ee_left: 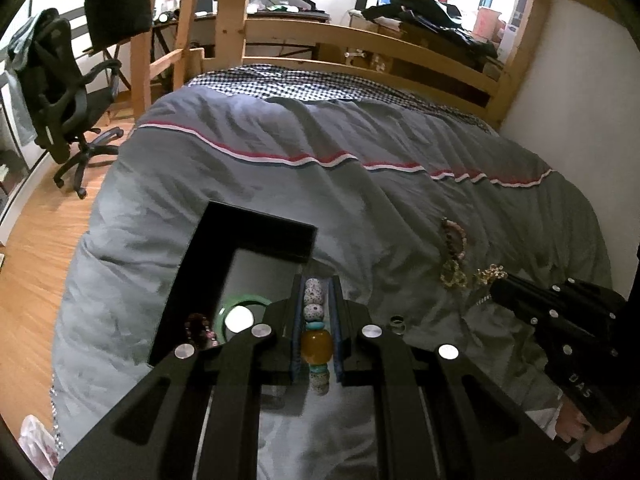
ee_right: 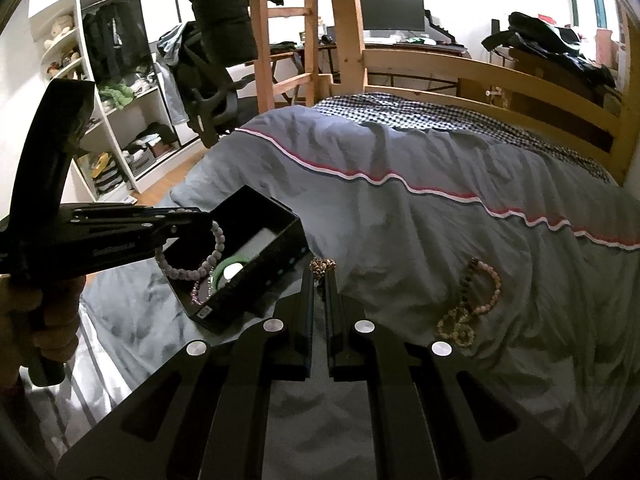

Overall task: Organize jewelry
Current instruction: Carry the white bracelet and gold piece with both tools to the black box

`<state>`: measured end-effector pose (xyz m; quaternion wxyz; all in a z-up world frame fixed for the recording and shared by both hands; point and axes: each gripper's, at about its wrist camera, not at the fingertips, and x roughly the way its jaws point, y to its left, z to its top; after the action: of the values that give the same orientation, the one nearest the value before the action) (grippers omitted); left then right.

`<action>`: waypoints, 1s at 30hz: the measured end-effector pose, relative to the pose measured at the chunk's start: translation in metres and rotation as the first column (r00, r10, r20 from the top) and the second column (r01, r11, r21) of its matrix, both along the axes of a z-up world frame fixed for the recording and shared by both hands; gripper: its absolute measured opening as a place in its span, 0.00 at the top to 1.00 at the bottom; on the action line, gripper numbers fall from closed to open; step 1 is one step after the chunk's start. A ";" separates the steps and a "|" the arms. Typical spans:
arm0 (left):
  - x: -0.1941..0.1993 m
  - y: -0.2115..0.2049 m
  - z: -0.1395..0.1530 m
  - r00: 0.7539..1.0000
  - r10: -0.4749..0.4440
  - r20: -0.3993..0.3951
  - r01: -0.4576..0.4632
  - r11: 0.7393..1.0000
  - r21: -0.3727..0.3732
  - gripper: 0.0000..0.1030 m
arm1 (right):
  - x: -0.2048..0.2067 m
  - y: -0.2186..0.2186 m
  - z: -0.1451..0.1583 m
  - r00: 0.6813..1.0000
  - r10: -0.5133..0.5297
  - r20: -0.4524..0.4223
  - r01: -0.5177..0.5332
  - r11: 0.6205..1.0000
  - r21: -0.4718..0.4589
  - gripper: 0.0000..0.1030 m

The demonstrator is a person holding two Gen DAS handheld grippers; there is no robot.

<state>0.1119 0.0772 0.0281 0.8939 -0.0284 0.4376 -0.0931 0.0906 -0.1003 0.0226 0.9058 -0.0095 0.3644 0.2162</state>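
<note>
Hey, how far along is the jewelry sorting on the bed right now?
Partly done. The black box already holds a green bangle and a purple bracelet. The left gripper carries a beaded bracelet near the box; the right gripper pinches a gold chain. A pink bracelet and another gold piece remain on the duvet.

Bed w/ grey duvet (ee_left: pixel 320 200), black jewelry box (ee_right: pixel 256 280) on it, pink bead bracelet (ee_right: pixel 486 288), gold chain (ee_right: pixel 456 326) beside

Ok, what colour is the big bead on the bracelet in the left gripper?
Amber orange, on the beaded bracelet clamped in the left gripper; clearest in the left wrist view.
</note>
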 end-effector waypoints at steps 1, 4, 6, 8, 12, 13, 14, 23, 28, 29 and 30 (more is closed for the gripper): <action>0.000 0.001 0.000 1.000 0.002 0.001 -0.002 1.000 0.000 0.89 | 0.001 0.003 0.001 1.000 0.005 0.001 -0.005 1.000 0.001 0.94; 0.002 0.007 0.000 1.000 0.014 0.007 -0.014 1.000 0.008 0.89 | 0.003 0.010 0.004 1.000 0.017 0.006 -0.017 1.000 -0.001 0.94; 0.003 0.011 0.000 1.000 0.019 0.006 -0.019 1.000 0.006 0.89 | 0.005 0.015 0.004 1.000 0.027 0.008 -0.027 1.000 0.000 0.94; 0.003 0.015 0.000 1.000 0.027 0.010 -0.027 1.000 0.010 0.89 | 0.007 0.020 0.005 0.999 0.036 0.009 -0.036 0.999 -0.002 0.94; 0.004 0.021 -0.001 0.999 0.036 0.013 -0.036 0.999 0.002 0.89 | 0.011 0.032 0.005 0.998 0.057 0.011 -0.057 0.998 -0.006 0.94; 0.004 0.024 -0.001 0.999 0.039 0.015 -0.039 0.999 0.002 0.89 | 0.011 0.035 0.005 0.998 0.060 0.012 -0.060 0.998 -0.007 0.94; 0.004 0.025 -0.002 0.999 0.041 0.016 -0.041 0.999 0.003 0.89 | 0.012 0.038 0.005 0.998 0.063 0.012 -0.063 0.998 -0.010 0.94; 0.010 0.044 -0.006 0.998 0.063 0.014 -0.063 0.998 -0.016 0.89 | 0.022 0.066 -0.002 0.995 0.104 0.005 -0.104 0.994 -0.015 0.94; 0.015 0.059 -0.008 0.997 0.077 -0.001 -0.077 0.996 -0.045 0.89 | 0.025 0.086 -0.011 0.990 0.141 -0.003 -0.141 0.990 -0.010 0.94; 0.015 0.060 -0.010 0.997 0.078 -0.008 -0.078 0.996 -0.047 0.89 | 0.027 0.090 -0.013 0.989 0.149 -0.005 -0.149 0.989 -0.005 0.94; 0.016 0.062 -0.012 0.996 0.082 -0.016 -0.083 0.995 -0.050 0.89 | 0.027 0.093 -0.016 0.988 0.157 -0.007 -0.157 0.988 0.006 0.94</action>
<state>0.1278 0.1390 0.0158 0.8928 -0.0696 0.4400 -0.0668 0.1178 -0.0074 0.0070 0.8845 -0.0350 0.3655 0.2877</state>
